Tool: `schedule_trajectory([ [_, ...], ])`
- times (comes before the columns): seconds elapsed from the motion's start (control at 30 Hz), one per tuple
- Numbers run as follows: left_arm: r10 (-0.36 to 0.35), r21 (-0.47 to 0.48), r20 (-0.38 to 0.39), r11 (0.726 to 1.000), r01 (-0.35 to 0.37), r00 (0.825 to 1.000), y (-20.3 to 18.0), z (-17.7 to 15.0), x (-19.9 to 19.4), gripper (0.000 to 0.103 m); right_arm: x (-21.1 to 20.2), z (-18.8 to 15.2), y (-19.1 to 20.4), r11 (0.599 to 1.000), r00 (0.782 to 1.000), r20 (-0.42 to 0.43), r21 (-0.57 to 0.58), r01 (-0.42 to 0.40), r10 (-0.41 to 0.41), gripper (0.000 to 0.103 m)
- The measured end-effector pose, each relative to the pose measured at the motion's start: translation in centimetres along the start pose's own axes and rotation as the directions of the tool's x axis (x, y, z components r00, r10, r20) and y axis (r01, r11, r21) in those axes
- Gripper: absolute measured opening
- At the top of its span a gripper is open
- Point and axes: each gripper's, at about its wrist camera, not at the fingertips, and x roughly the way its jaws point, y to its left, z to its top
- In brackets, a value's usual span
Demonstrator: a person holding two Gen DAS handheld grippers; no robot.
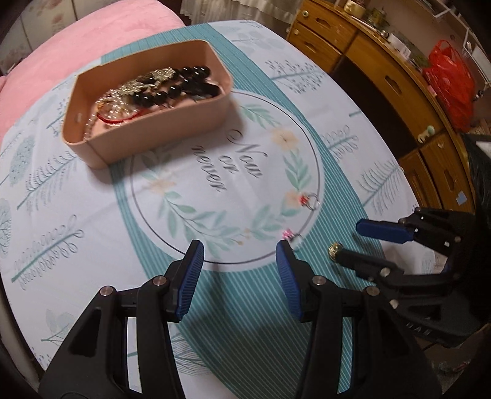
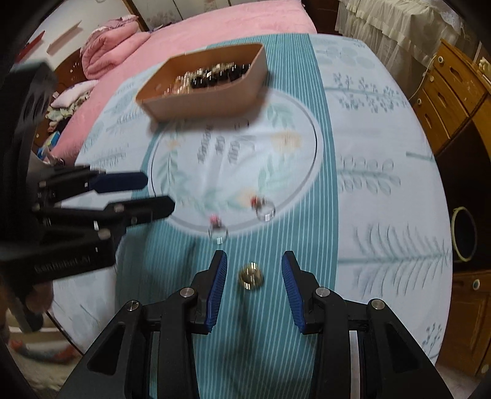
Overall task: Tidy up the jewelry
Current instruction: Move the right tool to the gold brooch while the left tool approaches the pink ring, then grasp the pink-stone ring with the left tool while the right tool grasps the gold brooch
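— What sort of place am I working in?
— A home bedroom, I'd say. I see a bed with a pink blanket [image 2: 214, 33], a bundled quilt [image 2: 107, 46], wooden drawers [image 1: 353, 52] along the wall, lace curtains [image 2: 392, 27] and a red plastic bag [image 1: 451, 83].

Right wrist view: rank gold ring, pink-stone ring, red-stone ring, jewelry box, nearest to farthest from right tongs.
1. gold ring, between the right tongs, untouched.
2. pink-stone ring, just ahead, slightly left.
3. red-stone ring, ahead, slightly farther.
4. jewelry box, far end of the cloth.
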Motion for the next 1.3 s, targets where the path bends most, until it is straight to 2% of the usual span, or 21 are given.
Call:
schedule_trajectory([
  [0.13, -0.008, 0.003, -0.018, 1.000, 0.008, 1.000, -0.7, -0.5, 0.6, 0.046, 0.6, -1.2, 0.6, 0.999, 1.000, -0.015, -0.039, 0.021, -0.021, 0.038],
  [0.37, -0.010, 0.001, -0.026, 1.000, 0.010, 1.000, -1.2, -1.0, 0.9, 0.046, 1.2, -1.4, 1.7, 0.992, 0.998, 0.013, -0.110, 0.064, -0.063, 0.037],
  [0.47, -0.008, -0.005, -0.028, 1.000, 0.008, 1.000, -1.2, -1.0, 1.0, 0.046, 1.4, -1.1, 2.3, 0.985, 0.996, 0.025, -0.149, 0.091, -0.088, 0.033],
  [0.53, -0.009, -0.010, -0.028, 1.000, 0.009, 1.000, -1.2, -1.0, 1.1, 0.046, 1.5, -1.0, 2.4, 0.981, 0.995, 0.032, -0.162, 0.104, -0.100, 0.023],
  [0.57, -0.010, -0.012, -0.029, 1.000, 0.009, 1.000, -1.3, -1.0, 1.1, 0.046, 1.5, -1.0, 2.3, 0.981, 0.994, 0.034, -0.162, 0.104, -0.100, 0.019],
  [0.63, -0.012, -0.013, -0.031, 1.000, 0.012, 0.999, -1.3, -0.9, 1.2, 0.046, 1.5, -0.8, 2.0, 0.984, 0.996, 0.030, -0.154, 0.089, -0.085, 0.019],
  [0.8, -0.050, -0.029, -0.044, 0.998, 0.049, 0.998, -1.7, -0.4, 1.7, 0.046, 1.4, -0.5, 0.8, 0.986, 0.993, 0.036, -0.120, 0.115, -0.112, 0.019],
  [0.93, -0.078, -0.093, -0.051, 0.993, 0.073, 0.996, -1.7, 0.1, 2.5, 0.046, 1.3, -0.5, 0.1, 0.987, 0.992, 0.036, -0.101, 0.122, -0.119, 0.019],
  [1.1, -0.062, -0.156, -0.038, 0.986, 0.055, 0.997, -1.7, 0.7, 3.2, 0.046, 1.2, -0.6, -0.5, 0.989, 0.992, 0.037, -0.086, 0.120, -0.117, 0.019],
  [1.2, -0.049, -0.150, -0.024, 0.988, 0.045, 0.998, -2.1, 1.1, 3.3, 0.041, 1.1, -0.7, -0.8, 0.991, 0.993, 0.038, -0.077, 0.113, -0.110, 0.019],
  [1.3, -0.046, -0.136, -0.026, 0.990, 0.042, 0.999, -2.7, 1.5, 3.6, 0.032, 1.1, -0.8, -0.8, 0.992, 0.994, 0.038, -0.071, 0.108, -0.106, 0.019],
])
